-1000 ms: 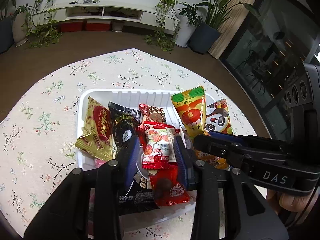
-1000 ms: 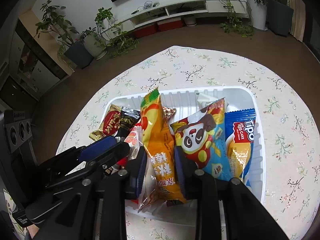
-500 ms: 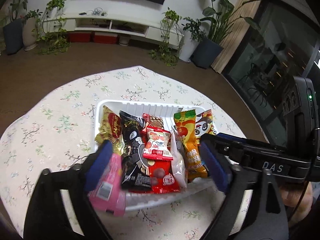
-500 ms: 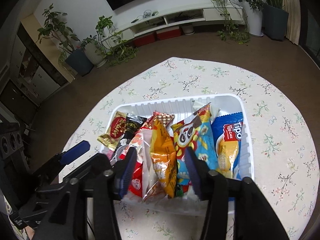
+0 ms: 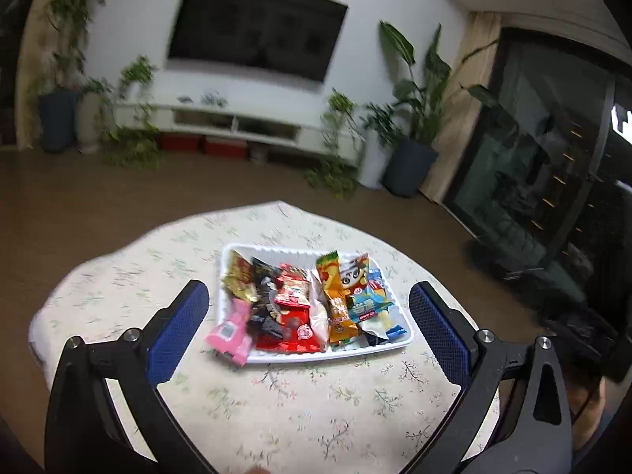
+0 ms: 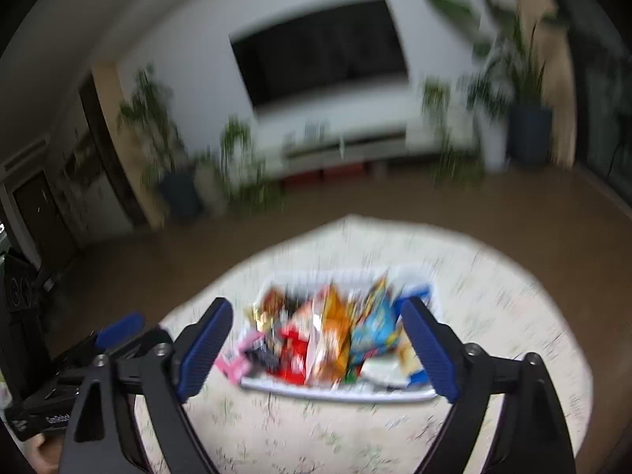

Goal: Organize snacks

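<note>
A white tray (image 5: 237,252) on the round floral table holds several snack packets standing side by side: gold, black, red (image 5: 292,296), orange (image 5: 335,304) and blue panda (image 5: 363,296). A pink packet (image 5: 233,331) hangs over the tray's front left corner. My left gripper (image 5: 308,316) is open and empty, pulled back above the table in front of the tray. My right gripper (image 6: 316,335) is open and empty, also back from the tray (image 6: 335,393); its view is blurred. The left gripper's blue fingertip (image 6: 118,326) shows at that view's left.
The round table with a floral cloth (image 5: 296,395) stands on a brown floor. A TV (image 5: 256,35), a white low cabinet (image 5: 237,126) and potted plants (image 5: 410,158) line the far wall. A dark glass door (image 5: 553,177) is on the right.
Both grippers let go of the packets they held, opened wide and pulled up and back from the tray. The snacks stay in the tray.
</note>
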Demonstrator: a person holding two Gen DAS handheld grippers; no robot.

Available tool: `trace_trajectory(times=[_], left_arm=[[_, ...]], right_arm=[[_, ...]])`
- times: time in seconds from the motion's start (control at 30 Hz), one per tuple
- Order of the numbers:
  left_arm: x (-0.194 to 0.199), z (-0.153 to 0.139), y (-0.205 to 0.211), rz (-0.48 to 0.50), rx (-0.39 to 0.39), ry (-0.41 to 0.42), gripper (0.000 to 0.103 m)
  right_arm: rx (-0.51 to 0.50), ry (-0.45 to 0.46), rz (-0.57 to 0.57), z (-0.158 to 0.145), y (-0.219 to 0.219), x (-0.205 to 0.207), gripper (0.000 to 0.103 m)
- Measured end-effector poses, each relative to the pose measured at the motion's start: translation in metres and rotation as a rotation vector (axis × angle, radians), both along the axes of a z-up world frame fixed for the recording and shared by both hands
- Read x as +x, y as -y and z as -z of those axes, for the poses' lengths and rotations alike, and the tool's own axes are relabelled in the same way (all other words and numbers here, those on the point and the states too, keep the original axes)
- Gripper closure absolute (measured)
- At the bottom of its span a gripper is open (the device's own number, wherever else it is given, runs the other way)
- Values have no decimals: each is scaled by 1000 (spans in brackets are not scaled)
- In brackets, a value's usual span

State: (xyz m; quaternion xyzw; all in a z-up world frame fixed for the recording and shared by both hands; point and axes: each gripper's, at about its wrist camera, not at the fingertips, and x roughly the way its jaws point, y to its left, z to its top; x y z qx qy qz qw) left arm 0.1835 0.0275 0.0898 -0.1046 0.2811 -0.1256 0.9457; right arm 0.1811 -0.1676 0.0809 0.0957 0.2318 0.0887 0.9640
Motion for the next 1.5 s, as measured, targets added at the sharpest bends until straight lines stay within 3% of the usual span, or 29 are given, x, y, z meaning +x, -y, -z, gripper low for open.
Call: trace_trajectory(times=[0.1,0.23,0.43,0.67,0.8,0.97,1.23,1.5], left_arm=[[-41,-16,3,-91,47,54,0],[-89,-23,4,-159,81,135,0],[-127,-22,0,-190,85,142,0],[-173,-37,0,-250,126,239,0],[-178,-46,5,-254,169,192,0],[-174,-42,11,-290,216,87,0],[-170,-15,16,-279,212,-37,0],[-154,11,18,-249,207,-102,0]], right_arm=[[-26,197,61,-24,5,-51,0],[-32,334,117,-42,11,-102,0],[27,385,136,-53,21,-154,0],[-47,467,105,-54,6,-197,0],[-87,477,101,-56,-5,-206,0],[-139,405,142,-50,-12,-203,0],[-209,111,207,-18,-8,-171,0],[-248,3,218,6,-8,-163,0]])
